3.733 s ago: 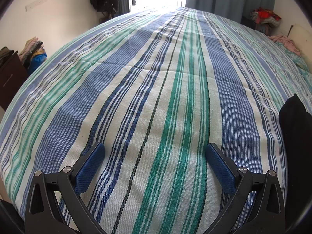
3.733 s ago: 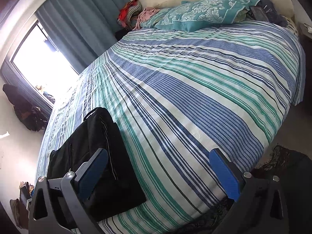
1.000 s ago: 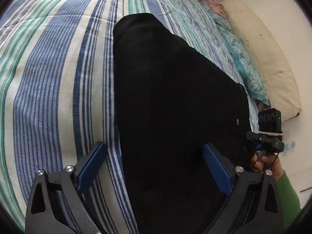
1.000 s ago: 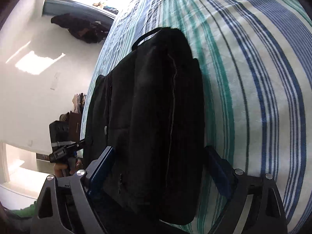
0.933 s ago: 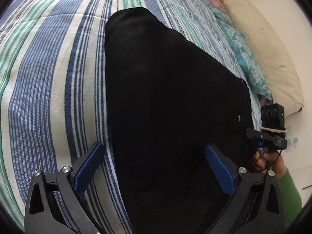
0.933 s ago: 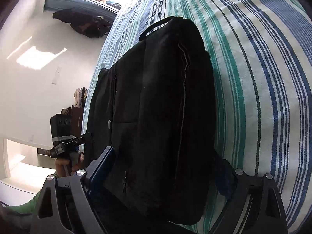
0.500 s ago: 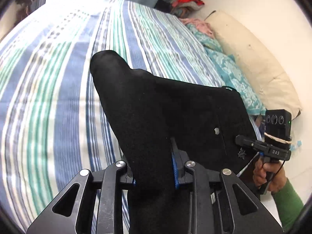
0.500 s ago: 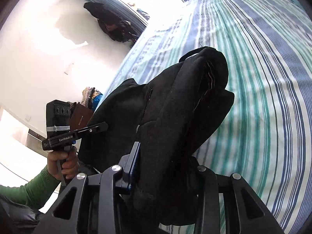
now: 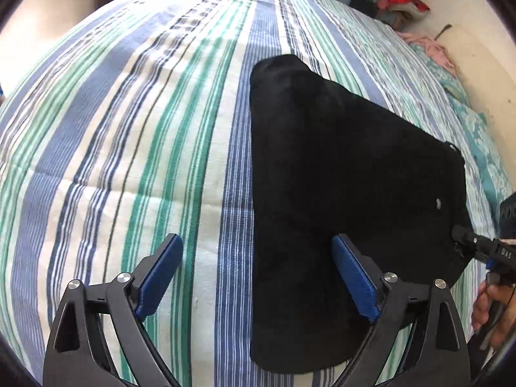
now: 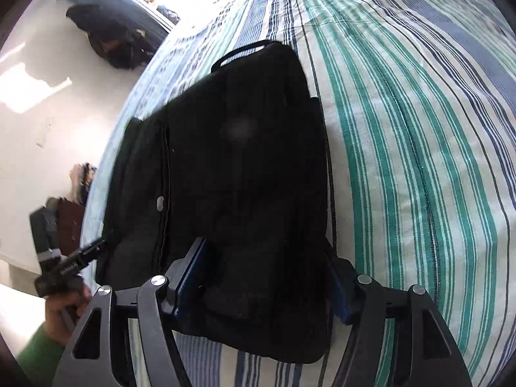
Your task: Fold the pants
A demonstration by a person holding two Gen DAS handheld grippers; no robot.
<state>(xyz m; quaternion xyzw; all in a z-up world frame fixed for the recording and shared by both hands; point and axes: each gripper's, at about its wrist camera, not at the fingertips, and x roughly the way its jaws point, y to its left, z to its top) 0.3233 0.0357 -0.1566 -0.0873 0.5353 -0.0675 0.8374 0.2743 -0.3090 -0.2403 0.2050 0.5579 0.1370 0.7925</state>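
Note:
Black pants lie folded on the striped bed sheet. My left gripper hangs just above their near left edge with its jaws opening. That edge runs between the fingers, the right pad is over the cloth, and neither pad presses on it. In the right wrist view the pants show a button and a belt loop. My right gripper straddles a thick fold at their near end. Its jaws are opening and the cloth sits slack between them.
A teal patterned pillow and a cream cushion lie at the right of the bed. A clothes pile sits in the far corner. Dark clothes hang by the window. A hand in a green sleeve holds the other gripper.
Both grippers closed on the pants, lifted them and carried them across the bed. Both have since let go, and the pants lie flat again.

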